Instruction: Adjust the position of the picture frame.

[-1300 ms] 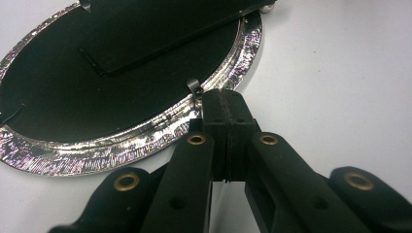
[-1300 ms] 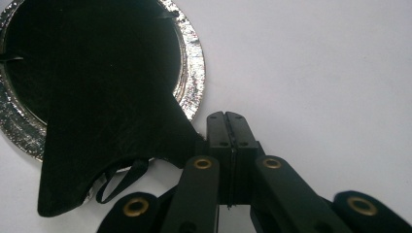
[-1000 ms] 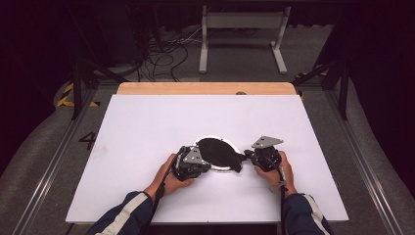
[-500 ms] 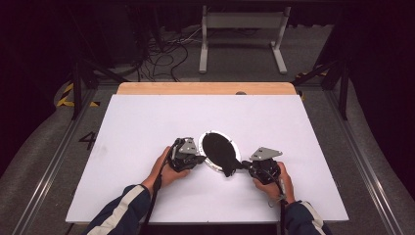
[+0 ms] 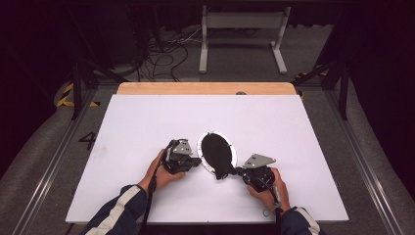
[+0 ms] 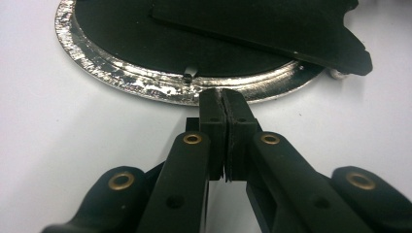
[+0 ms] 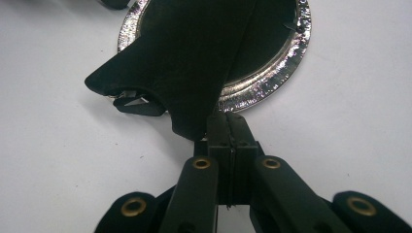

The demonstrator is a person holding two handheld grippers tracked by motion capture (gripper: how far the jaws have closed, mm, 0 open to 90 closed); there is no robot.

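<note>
Since the earlier frame the right gripper [image 5: 240,171] has slid toward the lower right, dragging the black flap [image 5: 218,155]. Its jaws pinch the flap's near tip; the left gripper [image 5: 198,160], jaws pressed together, touches the silver rim [image 6: 160,87] at centre.

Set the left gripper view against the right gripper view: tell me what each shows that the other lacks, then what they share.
Left gripper view alone: the left gripper with jaws shut, tips at the near edge of the silver rim, where a small bent tab sticks up.

Right gripper view alone: the right gripper with jaws shut at the tail end of the black flat piece, and a small black loop hanging under that piece.

Shared: the white table, the round silver-rimmed black plate and the black flat piece lying across it.
</note>
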